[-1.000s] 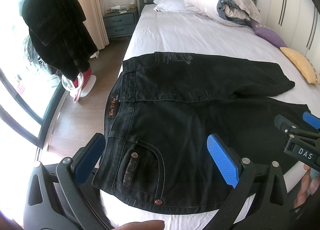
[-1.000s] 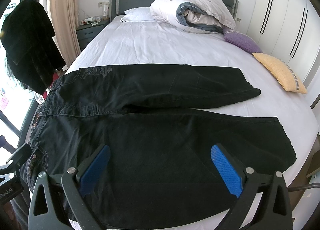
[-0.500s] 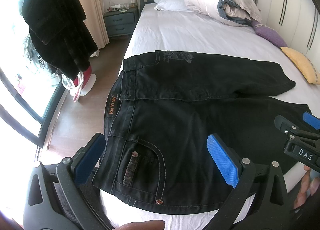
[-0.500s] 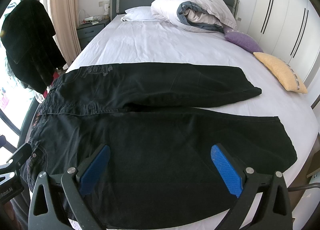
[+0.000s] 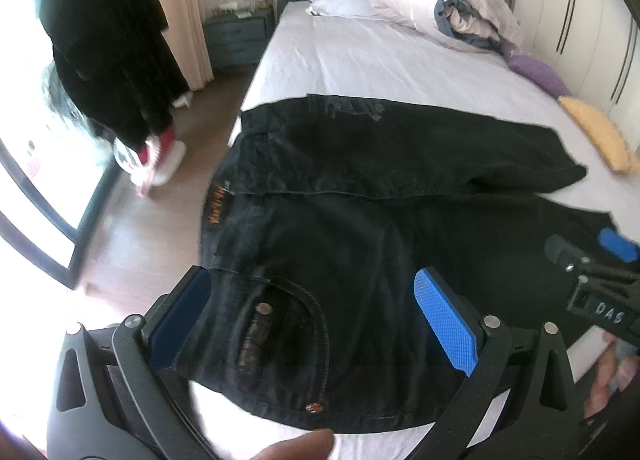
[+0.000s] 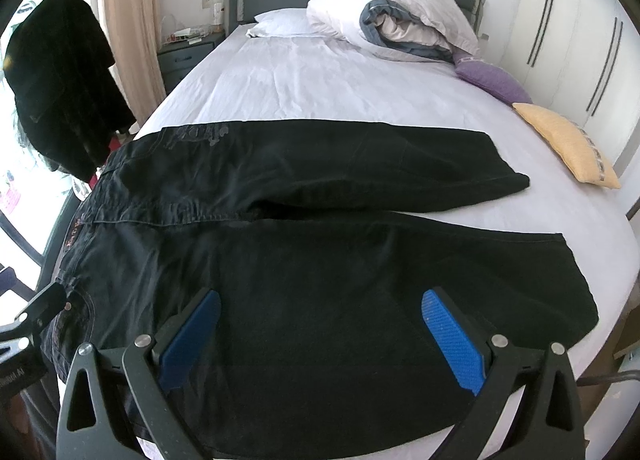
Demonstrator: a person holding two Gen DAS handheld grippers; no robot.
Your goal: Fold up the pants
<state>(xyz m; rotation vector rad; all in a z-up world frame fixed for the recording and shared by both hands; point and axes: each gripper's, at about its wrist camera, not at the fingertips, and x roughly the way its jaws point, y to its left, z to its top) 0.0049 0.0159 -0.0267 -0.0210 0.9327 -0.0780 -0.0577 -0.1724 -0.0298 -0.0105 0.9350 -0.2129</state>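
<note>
Across the near end of the bed (image 6: 320, 75), black pants (image 6: 320, 260) lie spread flat on the white sheet, waistband toward the window side and both legs running toward the wardrobe side. Far leg (image 6: 360, 163) and near leg (image 6: 400, 280) lie side by side, joined at the seat and parting slightly toward the hems. Left claw (image 5: 316, 324) hovers over the waist end of the near leg, jaws spread wide with nothing between the blue pads; beneath it show a riveted front pocket (image 5: 276, 324) and an orange waistband label (image 5: 217, 207). Right claw (image 6: 320, 336) hovers over the middle of the near leg, jaws likewise spread wide and empty. In the left wrist view the right claw's tip enters at the right edge, over the near leg toward its hem. At the head of the bed rest a white pillow (image 6: 280, 21) and a rolled duvet (image 6: 396, 19); a purple cushion (image 6: 492, 79) and a yellow cushion (image 6: 568, 139) lie along the wardrobe side. Beside the bed stand a nightstand (image 5: 236, 35) and a curtain (image 5: 176, 3), with a dark coat (image 5: 108, 47) hanging near the window. The left wrist view is slightly blurred.
</note>
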